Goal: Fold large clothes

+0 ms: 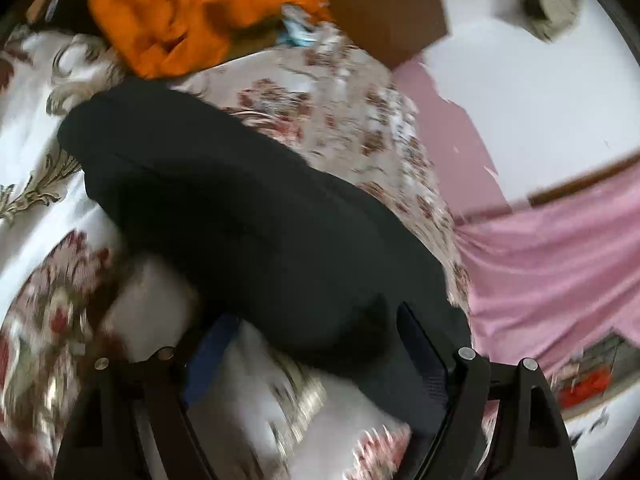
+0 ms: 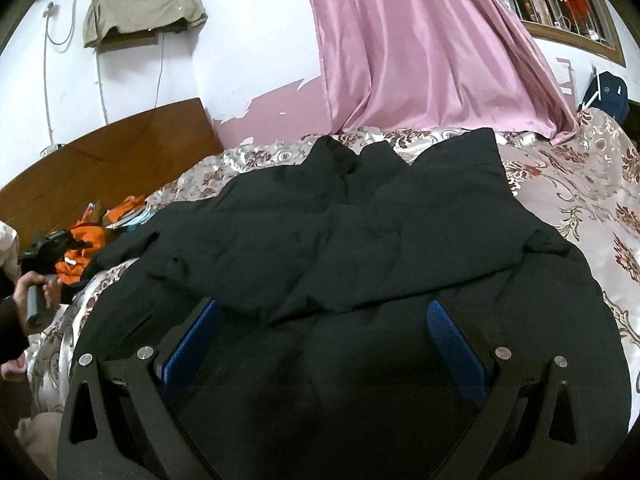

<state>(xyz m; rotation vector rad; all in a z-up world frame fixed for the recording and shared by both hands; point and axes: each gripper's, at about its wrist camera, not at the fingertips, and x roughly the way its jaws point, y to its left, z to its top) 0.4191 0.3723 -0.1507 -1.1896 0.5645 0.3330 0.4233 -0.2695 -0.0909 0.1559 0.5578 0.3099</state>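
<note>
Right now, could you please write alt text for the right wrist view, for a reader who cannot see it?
A black coat lies spread on a floral bedspread, with the right gripper open just above its near part. A pink curtain hangs behind, and at far left a hand holds the other gripper's handle near orange clothing.

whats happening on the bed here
A person with a gripper in each hand is folding a black jacket spread on a flowered bedspread. The right gripper hangs open over the jacket's near part, gripping nothing. The left gripper is open too, above one end of the jacket, its view blurred. An orange garment lies crumpled near the wooden headboard.
</note>
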